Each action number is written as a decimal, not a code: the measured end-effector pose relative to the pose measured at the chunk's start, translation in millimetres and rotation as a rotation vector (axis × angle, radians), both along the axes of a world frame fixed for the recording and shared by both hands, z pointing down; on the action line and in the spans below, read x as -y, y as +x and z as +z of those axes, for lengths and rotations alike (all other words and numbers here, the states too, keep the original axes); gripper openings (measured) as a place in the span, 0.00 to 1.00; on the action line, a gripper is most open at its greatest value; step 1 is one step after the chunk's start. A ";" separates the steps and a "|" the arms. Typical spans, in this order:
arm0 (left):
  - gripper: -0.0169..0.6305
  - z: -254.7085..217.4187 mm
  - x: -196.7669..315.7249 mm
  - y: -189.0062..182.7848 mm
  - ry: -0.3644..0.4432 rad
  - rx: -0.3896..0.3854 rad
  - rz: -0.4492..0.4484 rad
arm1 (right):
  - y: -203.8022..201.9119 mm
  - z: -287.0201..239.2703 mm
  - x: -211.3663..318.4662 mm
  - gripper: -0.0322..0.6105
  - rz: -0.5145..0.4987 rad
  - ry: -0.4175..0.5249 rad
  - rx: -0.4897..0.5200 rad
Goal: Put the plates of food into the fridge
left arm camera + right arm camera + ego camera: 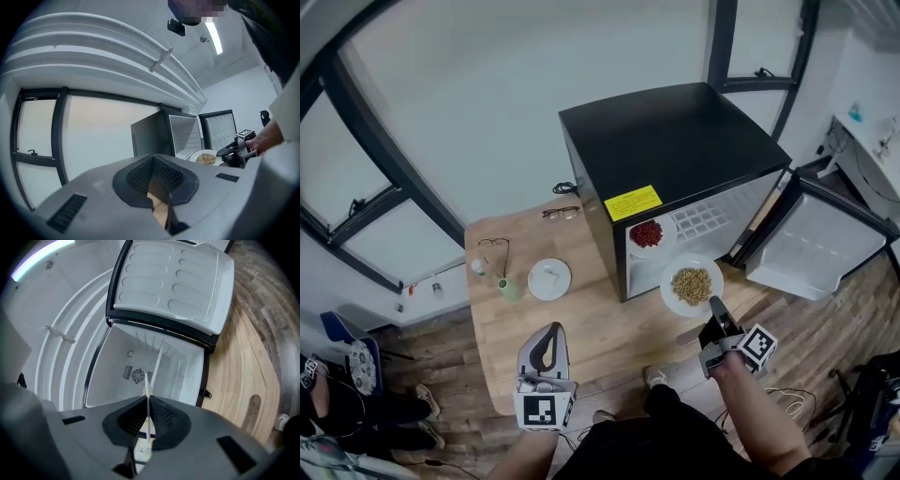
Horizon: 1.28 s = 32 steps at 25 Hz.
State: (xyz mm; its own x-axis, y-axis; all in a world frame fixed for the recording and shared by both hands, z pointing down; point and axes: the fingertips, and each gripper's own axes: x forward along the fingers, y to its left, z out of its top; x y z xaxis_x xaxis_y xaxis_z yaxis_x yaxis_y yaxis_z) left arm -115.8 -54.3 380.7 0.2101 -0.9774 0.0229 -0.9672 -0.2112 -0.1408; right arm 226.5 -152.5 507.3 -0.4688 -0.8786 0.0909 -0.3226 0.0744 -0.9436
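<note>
Gripping the near rim of the plate of tan food [667, 289], the right gripper [714, 309] has its jaws closed on it. In the right gripper view the plate shows edge-on as a thin white line [148, 418] between the pads. The plate hangs level just in front of the open fridge [675, 141], which stands at the desk's [581, 328] far right corner. The fridge door [811, 248] is swung wide to the right, clear of the opening. A plate of red food [667, 236] already sits on the wire shelf at the front left of the opening, just beside the held plate's far rim.

The left gripper [551, 328] hovers over the desk's near edge, its jaws together with nothing between them. Near the desk's left edge stand a small white plate [549, 278], a green cup [510, 288] and a small white bottle [477, 267]. A pair of glasses [561, 213] lies at the far edge beside the fridge.
</note>
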 end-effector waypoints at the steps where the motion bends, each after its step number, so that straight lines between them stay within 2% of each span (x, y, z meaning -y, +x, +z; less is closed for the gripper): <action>1: 0.03 -0.9 4.4 3.1 -0.001 0.003 0.003 | 6.4 -3.5 8.2 0.10 0.008 0.006 -0.005; 9: 0.03 -26.2 46.6 -2.5 0.046 0.020 -0.061 | 39.9 -28.7 76.5 0.10 0.044 0.044 0.002; 14: 0.03 -22.0 54.5 3.8 0.032 0.023 -0.090 | 52.3 -34.2 111.3 0.10 0.070 0.032 -0.012; 19: 0.03 -19.9 64.0 1.8 0.027 0.014 -0.143 | 51.1 -40.8 139.7 0.10 0.018 0.036 -0.159; 23: 0.03 -17.4 68.5 -5.6 0.023 0.004 -0.196 | 42.8 -46.4 162.2 0.10 -0.031 0.058 -0.237; 28: 0.03 -11.3 75.4 -3.4 0.012 0.005 -0.213 | 38.1 -45.3 189.9 0.10 -0.044 0.036 -0.354; 32: 0.03 -12.1 79.4 -13.1 0.014 -0.009 -0.258 | 30.0 -38.0 206.3 0.11 -0.108 0.012 -0.513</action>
State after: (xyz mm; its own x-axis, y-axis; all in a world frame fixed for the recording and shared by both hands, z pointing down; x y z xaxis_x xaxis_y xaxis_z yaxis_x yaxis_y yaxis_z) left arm -129.0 -133.8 368.6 -0.0461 -0.9989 0.0085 -0.9900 0.0445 -0.1336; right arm 256.4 -358.9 469.2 -0.4550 -0.8299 0.3230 -0.7327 0.1428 -0.6654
